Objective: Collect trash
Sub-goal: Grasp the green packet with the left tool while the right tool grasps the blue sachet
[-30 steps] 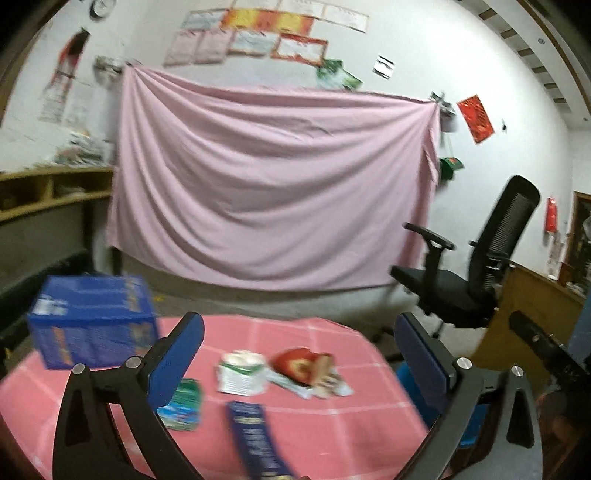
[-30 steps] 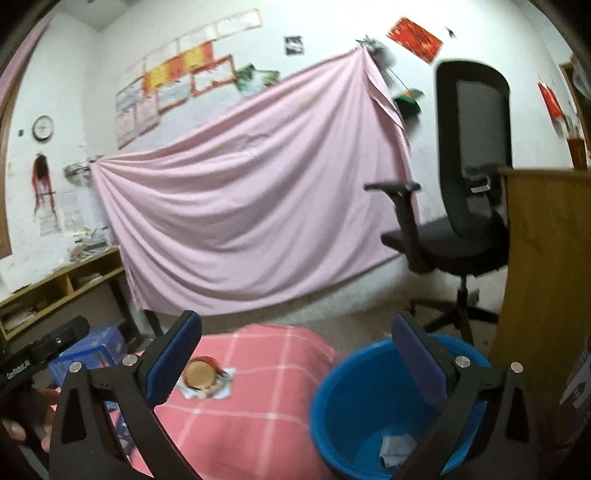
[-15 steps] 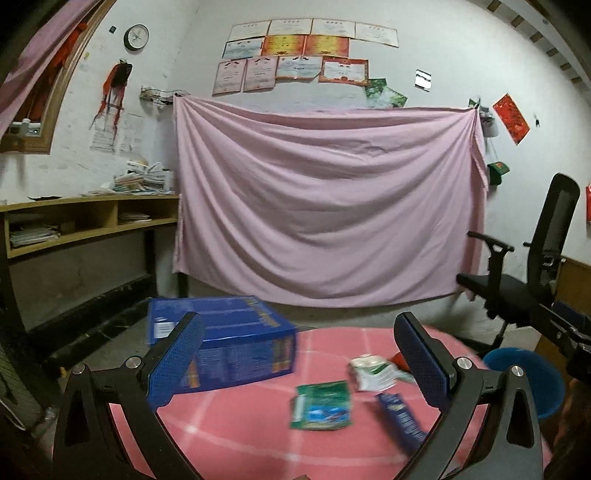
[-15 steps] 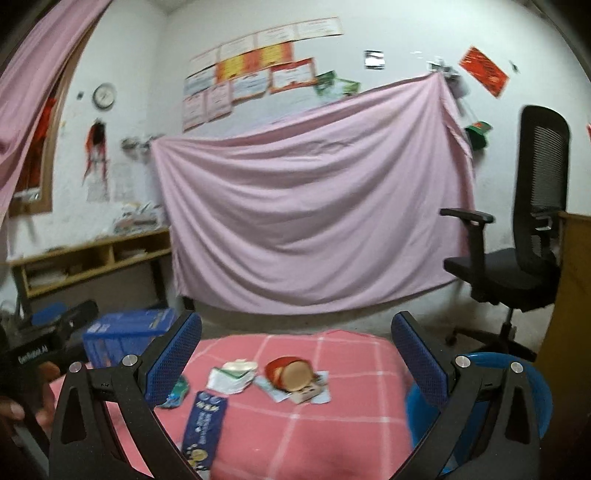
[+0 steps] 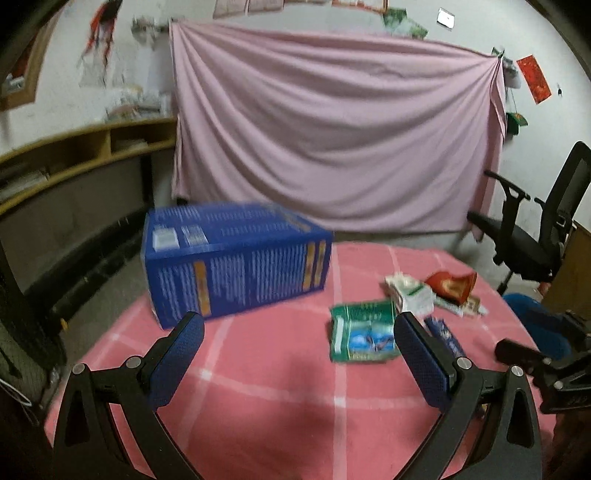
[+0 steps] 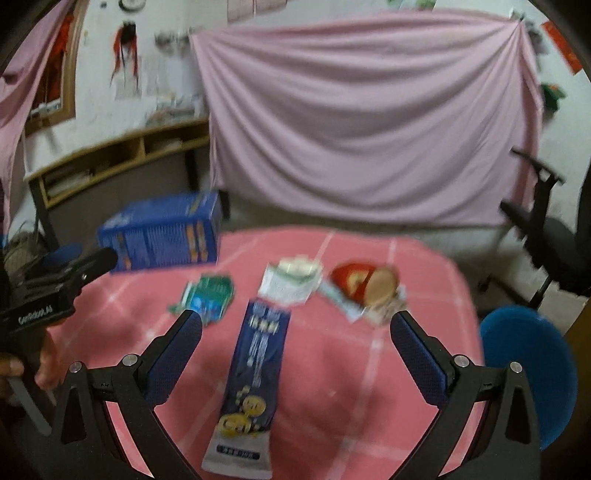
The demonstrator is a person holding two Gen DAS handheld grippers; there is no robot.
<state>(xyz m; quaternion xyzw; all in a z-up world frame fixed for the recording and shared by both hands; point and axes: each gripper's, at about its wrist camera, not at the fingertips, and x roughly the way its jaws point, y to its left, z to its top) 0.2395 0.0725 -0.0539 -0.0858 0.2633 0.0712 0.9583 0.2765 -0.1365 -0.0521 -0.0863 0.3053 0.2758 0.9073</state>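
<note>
Both grippers hovering spread and empty over the pink checked tablecloth [image 6: 332, 369].

The right gripper [image 6: 295, 347] is straddling a long dark-blue foil wrapper [image 6: 255, 373] near the front edge; the left gripper [image 5: 299, 354] is gaping beside a green packet [image 5: 364, 332], its finger hiding the packet's corner. A white-green pack [image 6: 291, 282] and red snack cup [image 6: 364, 286] are blurring together mid-table; a blue cardboard box [image 5: 232, 269] is sitting at the far-left corner; a blue plastic basin [image 6: 528, 373], partly cut off, is standing beyond the right edge.

A plain office-like room: a black office chair [image 5: 532, 236], wooden shelves [image 5: 74, 155] holding papers, certificates [image 5: 303, 3] pinned above a pink sheet [image 5: 332, 129].
</note>
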